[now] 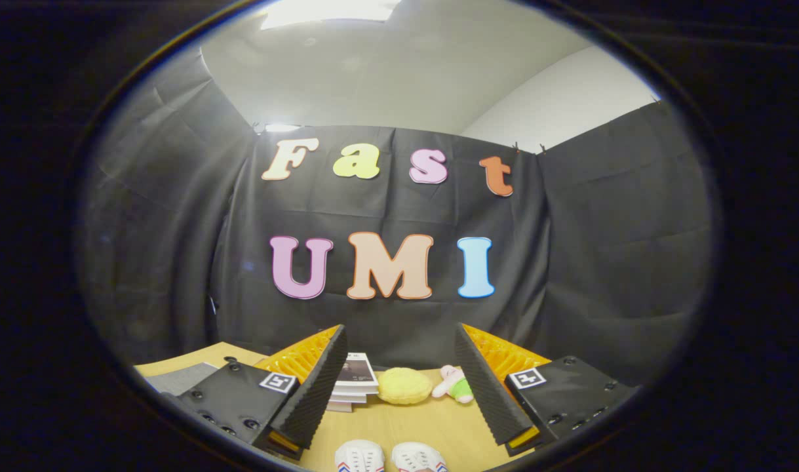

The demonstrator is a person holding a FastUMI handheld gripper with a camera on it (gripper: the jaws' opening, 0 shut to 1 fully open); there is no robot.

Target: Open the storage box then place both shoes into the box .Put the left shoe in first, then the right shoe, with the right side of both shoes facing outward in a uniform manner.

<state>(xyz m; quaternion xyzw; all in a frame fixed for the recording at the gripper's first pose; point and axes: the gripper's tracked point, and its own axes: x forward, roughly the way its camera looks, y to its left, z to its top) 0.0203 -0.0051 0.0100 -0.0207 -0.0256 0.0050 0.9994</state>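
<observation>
The gripper [399, 380] is held wide apart above the surface [399, 426], nothing caught between its fingers. Two white shoes [389, 457] are seen side by side low between the fingers, while a stack of books [353, 387], a yellow plush [404, 385] and a small toy [455, 385] are ranged beyond.

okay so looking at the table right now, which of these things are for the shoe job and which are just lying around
For the job:
- two white shoes, side by side between the fingers, nearest the camera
- hand-held gripper, open, holding nothing

Just lying about:
- stack of books, beyond the fingers
- yellow round plush, beside the books
- small pink and green plush toy
</observation>
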